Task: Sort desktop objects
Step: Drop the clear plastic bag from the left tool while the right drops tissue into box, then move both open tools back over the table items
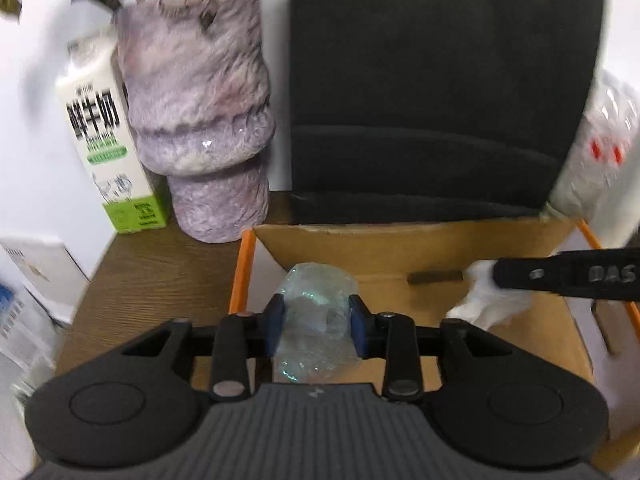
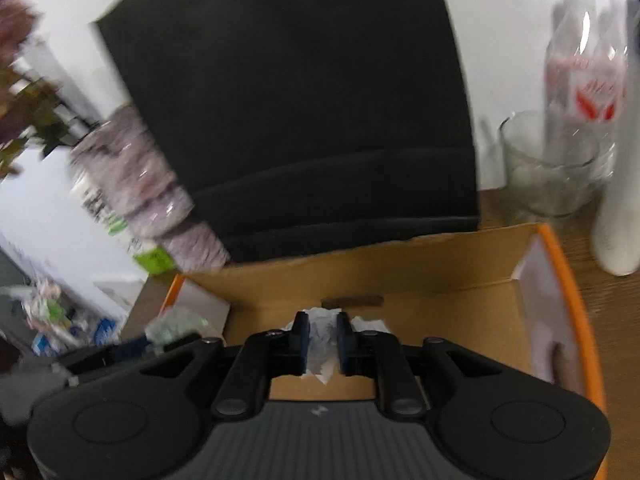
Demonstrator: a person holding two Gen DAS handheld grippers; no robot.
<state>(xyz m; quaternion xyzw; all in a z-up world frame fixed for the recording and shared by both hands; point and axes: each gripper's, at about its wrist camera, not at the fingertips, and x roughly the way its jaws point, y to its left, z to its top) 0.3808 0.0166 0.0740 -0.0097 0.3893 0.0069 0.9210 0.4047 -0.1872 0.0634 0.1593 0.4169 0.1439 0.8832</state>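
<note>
Wooden desk (image 1: 152,276), cardboard box (image 1: 400,248), gripper-held plastic wad (image 1: 316,312), paper wad (image 2: 322,336)

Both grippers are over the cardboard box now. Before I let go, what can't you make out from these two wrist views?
- Box floor: left wrist view, largely hidden by the gripper body.
- Crumpled clear plastic between the left gripper fingers: whether the pads press it is unclear.
- White paper wad between the right gripper fingers: same doubt, blurred.
- Carton and vase: right wrist view, motion-smeared.
- Glass contents: blurred.

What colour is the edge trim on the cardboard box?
Orange trim on the brown cardboard box, clearest in the left wrist view.
</note>
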